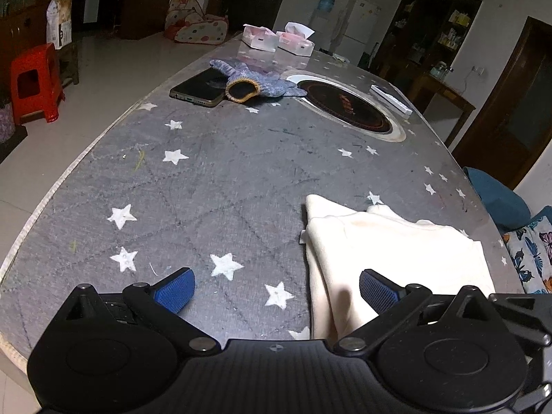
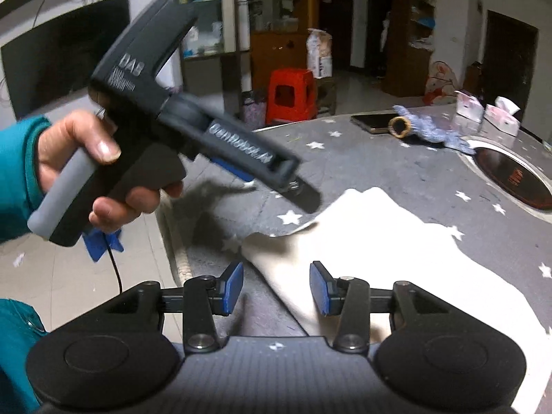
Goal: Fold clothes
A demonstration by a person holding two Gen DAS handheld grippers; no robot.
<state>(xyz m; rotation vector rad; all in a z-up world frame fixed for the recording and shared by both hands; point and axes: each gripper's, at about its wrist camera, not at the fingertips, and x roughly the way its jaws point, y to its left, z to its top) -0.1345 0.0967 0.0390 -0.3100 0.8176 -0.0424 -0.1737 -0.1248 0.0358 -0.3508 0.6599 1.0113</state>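
**Both grippers free above the cream garment, fold not yet finished**

A cream garment (image 1: 396,252) lies on the near right part of the grey star-printed table (image 1: 207,189), close to the edge where the person stands. It looks partly folded: layers are stacked along its left side, and in the right wrist view its near corner (image 2: 276,241) curls up off the table.

The left gripper (image 1: 276,289) hangs low over the table with its jaws spread wide. One blue pad (image 1: 176,291) is over bare table, the other (image 1: 377,291) over the garment's left edge, and neither is pinching cloth. From the other side, the same tool shows blurred in the person's left hand (image 2: 86,172), raised above the table edge.

The right gripper (image 2: 276,288) is also spread, its pads on either side of the garment's near edge, nothing between them that I can see being held.

Farther along the table sit a phone (image 1: 198,89), a knitted glove (image 1: 255,81) partly on top of it, a round inset hotplate (image 1: 345,107) and two tissue boxes (image 1: 276,39), all well apart from the garment.

My guess is that this is the pause between folds, a re-grip. The next move would call for each gripper to close on a corner or edge of the near side, all layers together, then lift and carry it across evenly so the stack beneath does not slide.
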